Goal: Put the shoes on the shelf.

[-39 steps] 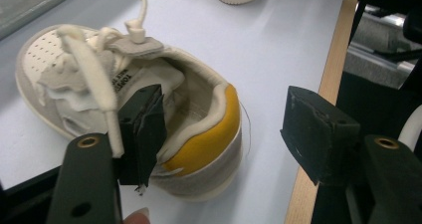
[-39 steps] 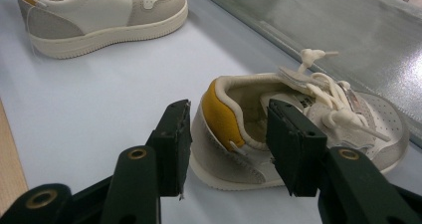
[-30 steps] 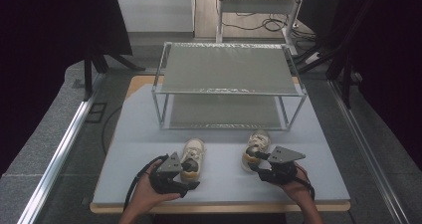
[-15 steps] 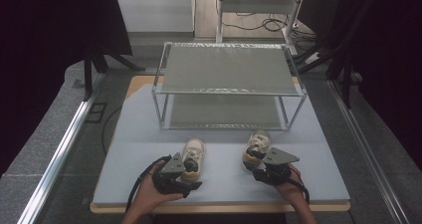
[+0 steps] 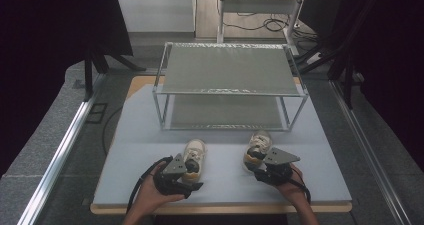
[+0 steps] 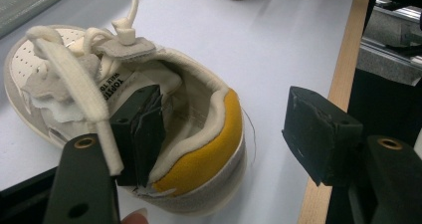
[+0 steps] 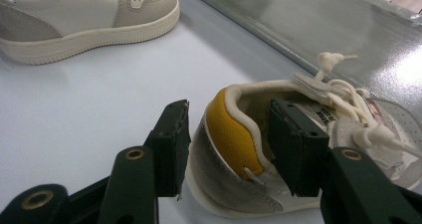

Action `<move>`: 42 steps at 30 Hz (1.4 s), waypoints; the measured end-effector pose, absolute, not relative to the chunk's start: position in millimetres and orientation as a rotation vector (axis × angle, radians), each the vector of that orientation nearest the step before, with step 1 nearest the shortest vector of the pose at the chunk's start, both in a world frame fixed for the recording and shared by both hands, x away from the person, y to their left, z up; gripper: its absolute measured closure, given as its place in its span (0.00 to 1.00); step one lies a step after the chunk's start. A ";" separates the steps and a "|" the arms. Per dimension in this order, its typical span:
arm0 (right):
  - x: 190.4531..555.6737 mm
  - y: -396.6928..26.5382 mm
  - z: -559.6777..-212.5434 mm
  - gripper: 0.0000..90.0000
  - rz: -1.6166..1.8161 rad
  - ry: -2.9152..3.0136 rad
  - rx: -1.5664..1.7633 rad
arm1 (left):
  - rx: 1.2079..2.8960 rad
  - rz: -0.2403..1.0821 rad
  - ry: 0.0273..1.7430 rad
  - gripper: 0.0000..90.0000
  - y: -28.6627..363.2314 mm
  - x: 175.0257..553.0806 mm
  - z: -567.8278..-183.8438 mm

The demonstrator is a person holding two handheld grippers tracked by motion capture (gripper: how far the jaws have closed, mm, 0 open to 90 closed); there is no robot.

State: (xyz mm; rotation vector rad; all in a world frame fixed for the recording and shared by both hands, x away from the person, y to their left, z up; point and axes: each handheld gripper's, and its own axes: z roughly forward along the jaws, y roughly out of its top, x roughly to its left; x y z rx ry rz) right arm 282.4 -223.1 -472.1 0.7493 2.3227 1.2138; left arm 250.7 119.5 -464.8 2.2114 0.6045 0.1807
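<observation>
Shoes sit lower centre of high view on tabletop (image 5: 150, 135), near rack (image 5: 230, 85). Left gripper (image 6: 234, 134) open, one finger inside left shoe (image 6: 199, 149) w/ heel between fingers. Right gripper (image 7: 229, 144) has just been closing, straddling right shoe (image 7: 234, 134) heel.

A two-tier metal rack (image 5: 230, 85) stands at the table's (image 5: 140, 135) far half. Beyond it, cables (image 5: 272, 20) lie on the floor, beside what looks like a white frame (image 5: 260, 5). Dark curtains (image 5: 55, 30) flank both sides.
</observation>
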 end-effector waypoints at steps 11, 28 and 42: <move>283.4 -223.5 -471.8 0.58 1.214 2.331 0.740 | 2.211 0.185 0.614 0.36 118.7 250.6 -465.1; 284.0 -222.9 -471.7 0.57 1.209 2.336 0.743 | 2.212 0.186 0.617 0.36 118.4 250.6 -465.2; 283.6 -221.7 -472.2 0.56 1.203 2.332 0.746 | 2.203 0.203 0.627 0.35 115.0 250.3 -468.0</move>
